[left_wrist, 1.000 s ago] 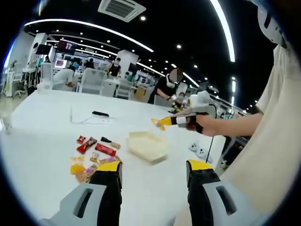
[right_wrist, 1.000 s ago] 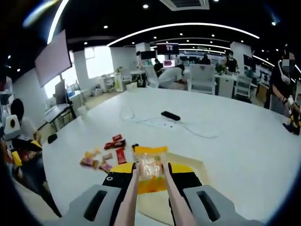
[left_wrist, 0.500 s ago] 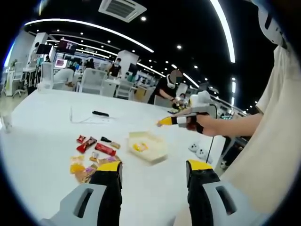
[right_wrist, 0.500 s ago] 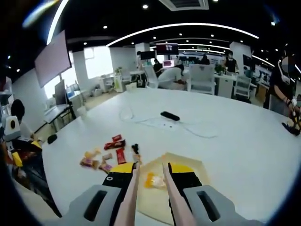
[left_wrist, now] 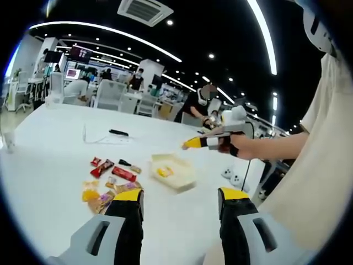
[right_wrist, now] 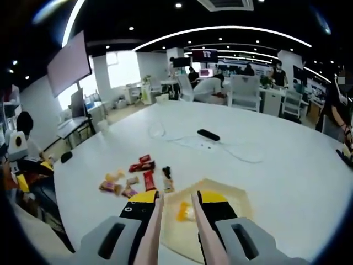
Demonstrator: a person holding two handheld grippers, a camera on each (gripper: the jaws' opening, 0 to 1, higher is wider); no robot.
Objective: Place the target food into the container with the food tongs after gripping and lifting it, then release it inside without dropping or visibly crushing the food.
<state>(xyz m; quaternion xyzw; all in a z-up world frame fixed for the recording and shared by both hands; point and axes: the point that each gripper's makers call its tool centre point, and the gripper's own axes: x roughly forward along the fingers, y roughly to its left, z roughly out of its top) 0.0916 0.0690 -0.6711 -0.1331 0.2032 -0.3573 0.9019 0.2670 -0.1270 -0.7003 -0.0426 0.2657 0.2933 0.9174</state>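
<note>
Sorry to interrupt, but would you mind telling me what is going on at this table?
A person is moving snacks into a container with food tongs held in the right gripper. A yellow packet lies inside the container, below the parted tongs, which hold nothing. More snacks wait on the white table. The left gripper hangs open and idle.

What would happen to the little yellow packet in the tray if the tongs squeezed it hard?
The yellow packet looks like a thin plastic wrapper, so it would probably crumple and feel floppy. It seems small and light, so a gentle pinch should lift it. The glossy film may slip between the tongs. It lies flat in the cream tray, so rolling seems unlikely.
</note>
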